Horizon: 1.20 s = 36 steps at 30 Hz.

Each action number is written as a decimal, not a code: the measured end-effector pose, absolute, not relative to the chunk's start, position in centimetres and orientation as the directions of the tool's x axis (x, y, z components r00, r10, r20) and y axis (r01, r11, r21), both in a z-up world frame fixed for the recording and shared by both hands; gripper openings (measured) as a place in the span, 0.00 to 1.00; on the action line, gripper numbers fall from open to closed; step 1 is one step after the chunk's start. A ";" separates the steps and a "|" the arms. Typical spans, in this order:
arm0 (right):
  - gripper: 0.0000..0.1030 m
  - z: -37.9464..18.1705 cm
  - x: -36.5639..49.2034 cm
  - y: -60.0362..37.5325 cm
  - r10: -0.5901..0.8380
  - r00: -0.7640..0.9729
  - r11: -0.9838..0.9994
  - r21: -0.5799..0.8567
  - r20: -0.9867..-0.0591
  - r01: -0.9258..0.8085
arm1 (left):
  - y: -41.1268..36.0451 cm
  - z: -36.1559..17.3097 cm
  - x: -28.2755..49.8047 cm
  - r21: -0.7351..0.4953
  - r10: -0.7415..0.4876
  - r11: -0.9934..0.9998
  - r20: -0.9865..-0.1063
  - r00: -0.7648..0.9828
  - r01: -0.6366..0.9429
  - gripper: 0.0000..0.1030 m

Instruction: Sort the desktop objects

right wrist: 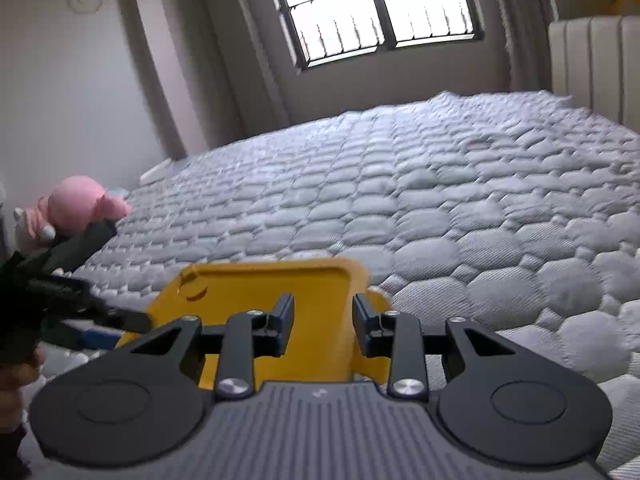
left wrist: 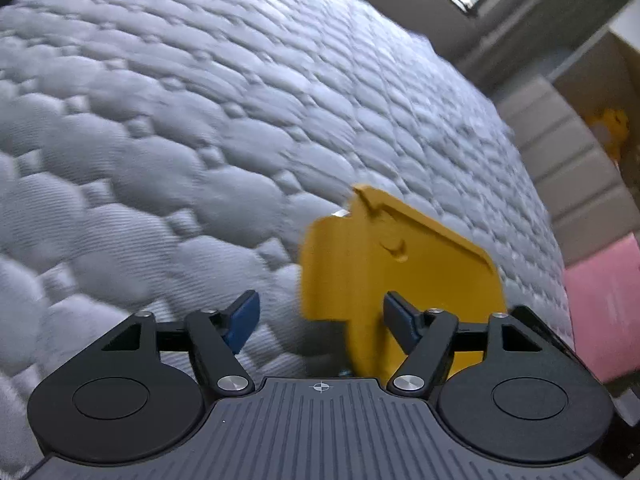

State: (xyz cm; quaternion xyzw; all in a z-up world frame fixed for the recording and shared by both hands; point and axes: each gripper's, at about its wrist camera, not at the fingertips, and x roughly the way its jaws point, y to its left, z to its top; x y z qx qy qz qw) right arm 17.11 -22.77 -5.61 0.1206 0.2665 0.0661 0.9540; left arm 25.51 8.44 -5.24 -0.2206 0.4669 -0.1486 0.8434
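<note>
A flat yellow plastic piece [left wrist: 396, 280] with a raised rim is held above the quilted grey mattress [left wrist: 200, 120]. In the left wrist view it stands on edge in front of my open left gripper [left wrist: 320, 320], whose blue pads are wide apart; the right pad [left wrist: 400, 316] overlaps the piece. In the right wrist view the yellow piece [right wrist: 272, 292] lies between and under the fingers of my right gripper [right wrist: 323, 322], jaws partly open around its near part; contact is not clear. The left gripper [right wrist: 80, 312] shows at the left, reaching to the piece's left edge.
A pink plush toy [right wrist: 76, 204] lies at the mattress's far left edge. A padded headboard [right wrist: 592, 64] stands at the right, a window [right wrist: 380, 8] behind. In the left wrist view a pink box [left wrist: 604, 304] and a yellow toy [left wrist: 612, 128] sit beside the bed.
</note>
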 end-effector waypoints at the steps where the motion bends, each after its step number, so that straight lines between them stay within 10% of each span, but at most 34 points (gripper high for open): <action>1: 0.38 -5.5 16.9 -23.0 0.170 0.857 0.965 0.259 -0.486 -0.045 | 9.0 -5.0 25.0 -0.523 -0.460 0.851 -0.708 0.536 0.038 0.80; 4: 0.51 -6.1 18.3 -23.9 0.164 0.828 0.955 0.296 -0.537 0.003 | 9.7 -3.7 24.3 -0.569 -0.507 0.820 -0.668 0.545 0.065 0.83; 36: 0.32 -6.5 15.8 -21.6 0.309 0.789 0.942 0.287 -0.530 -0.177 | 3.9 -4.1 22.6 -0.658 -0.673 0.724 -0.606 0.424 0.207 0.88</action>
